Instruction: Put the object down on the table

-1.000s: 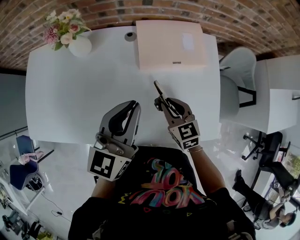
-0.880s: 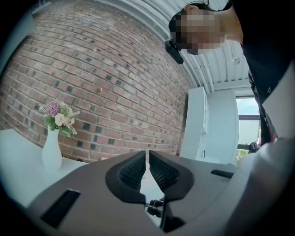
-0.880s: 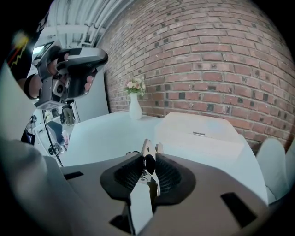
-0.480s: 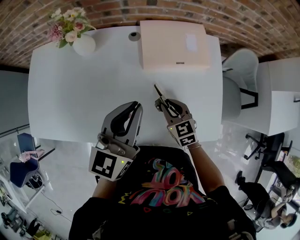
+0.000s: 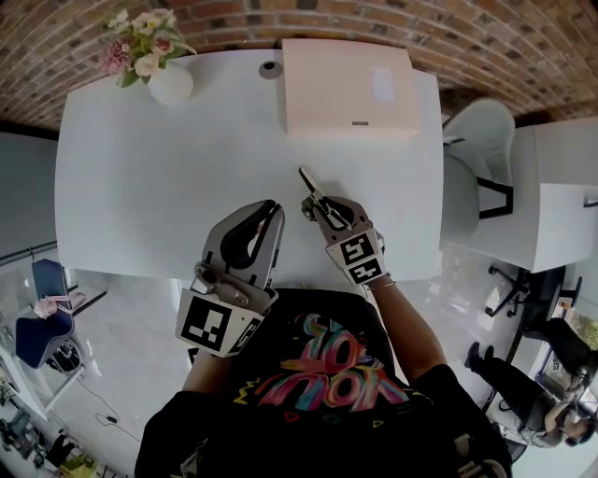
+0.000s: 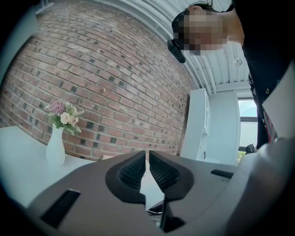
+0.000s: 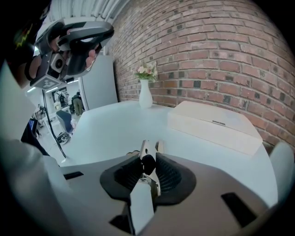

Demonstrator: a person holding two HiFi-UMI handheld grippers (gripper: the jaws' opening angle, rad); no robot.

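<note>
My right gripper (image 5: 316,201) is shut on a slim metal tool (image 5: 308,179) whose tip sticks out forward over the white table (image 5: 159,177), near its front right. In the right gripper view the tool (image 7: 148,150) is pinched between the two dark pads of that gripper (image 7: 148,162), with a flat metal strip running back toward the camera. Whether the tool touches the table cannot be told. My left gripper (image 5: 271,209) hovers at the table's front edge, left of the right one. In the left gripper view its jaws (image 6: 147,159) are shut with nothing between them.
A flat pale box (image 5: 348,86) lies at the back of the table, also in the right gripper view (image 7: 212,125). A white vase of flowers (image 5: 168,82) stands at the back left. A white chair (image 5: 472,131) is right of the table. A brick wall (image 5: 93,19) runs behind.
The right gripper with the tool has shifted a little to the left and forward over the table. The left gripper has stayed where it was.
</note>
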